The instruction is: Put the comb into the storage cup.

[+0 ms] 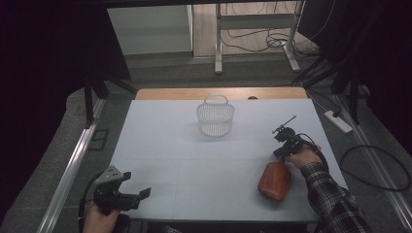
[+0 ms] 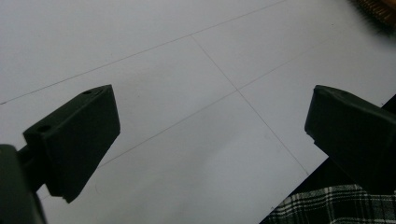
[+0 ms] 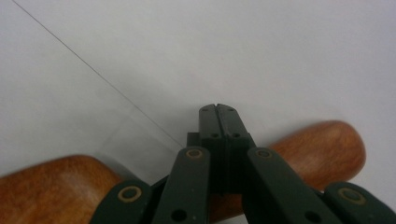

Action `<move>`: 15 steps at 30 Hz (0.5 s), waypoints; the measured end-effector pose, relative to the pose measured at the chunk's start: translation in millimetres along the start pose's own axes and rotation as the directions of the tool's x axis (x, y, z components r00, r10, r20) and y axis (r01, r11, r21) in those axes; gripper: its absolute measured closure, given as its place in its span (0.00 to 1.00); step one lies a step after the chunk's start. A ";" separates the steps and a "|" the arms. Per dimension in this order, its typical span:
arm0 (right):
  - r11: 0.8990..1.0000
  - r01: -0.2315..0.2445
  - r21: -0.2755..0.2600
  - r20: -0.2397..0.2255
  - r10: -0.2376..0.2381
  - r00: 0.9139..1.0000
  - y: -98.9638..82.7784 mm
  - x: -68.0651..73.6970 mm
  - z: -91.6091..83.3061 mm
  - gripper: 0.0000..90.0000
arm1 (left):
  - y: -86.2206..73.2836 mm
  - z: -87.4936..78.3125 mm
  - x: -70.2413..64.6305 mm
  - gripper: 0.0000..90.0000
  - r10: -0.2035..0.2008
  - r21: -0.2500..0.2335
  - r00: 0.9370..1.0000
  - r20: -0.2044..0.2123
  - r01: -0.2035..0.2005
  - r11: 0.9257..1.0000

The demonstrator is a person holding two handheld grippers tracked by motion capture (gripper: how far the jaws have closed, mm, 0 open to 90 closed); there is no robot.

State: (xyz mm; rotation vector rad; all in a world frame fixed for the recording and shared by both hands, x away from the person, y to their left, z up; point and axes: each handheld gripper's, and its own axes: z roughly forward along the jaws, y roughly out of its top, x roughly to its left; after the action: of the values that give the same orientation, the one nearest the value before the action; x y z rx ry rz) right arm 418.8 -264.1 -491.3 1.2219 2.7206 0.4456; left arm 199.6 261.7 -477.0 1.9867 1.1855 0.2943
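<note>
Right gripper [image 3: 218, 112] | jaws closed, empty, over wooden board [image 1: 275, 181] | risk: pressed-together tips cannot grasp it, only push it off table [image 1: 170, 145]

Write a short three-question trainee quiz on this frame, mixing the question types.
1. True or false: the right hand-held gripper has its jaws pressed together.
2. Which thing lies just under the right hand-held gripper? A. white wire basket with a handle B. reddish-brown wooden bottle-shaped piece C. white power strip
3. Fill in: the left hand-held gripper has its jaws ____ over the bare white table top.

Key: 1 true; 2 B; 3 open.
</note>
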 end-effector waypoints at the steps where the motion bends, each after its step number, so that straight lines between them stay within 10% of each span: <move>1: 1.000 -0.001 0.001 0.005 0.001 1.000 -1.8 -1.5 -0.9 1.00 | 0.0 0.0 0.0 0.04 0.000 0.000 1.000 0.000 0.000 1.000; 15: 0.997 -0.074 -0.022 0.008 0.074 0.997 -39.4 -16.3 -14.2 1.00 | 0.5 0.7 -0.6 0.04 0.000 0.005 1.000 -0.002 0.000 1.000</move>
State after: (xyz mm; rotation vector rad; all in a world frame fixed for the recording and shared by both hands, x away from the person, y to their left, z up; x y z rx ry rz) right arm 398.5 -304.1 -490.4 1.3197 2.6626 0.4755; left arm 200.0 260.7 -477.0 1.9911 1.1888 0.2941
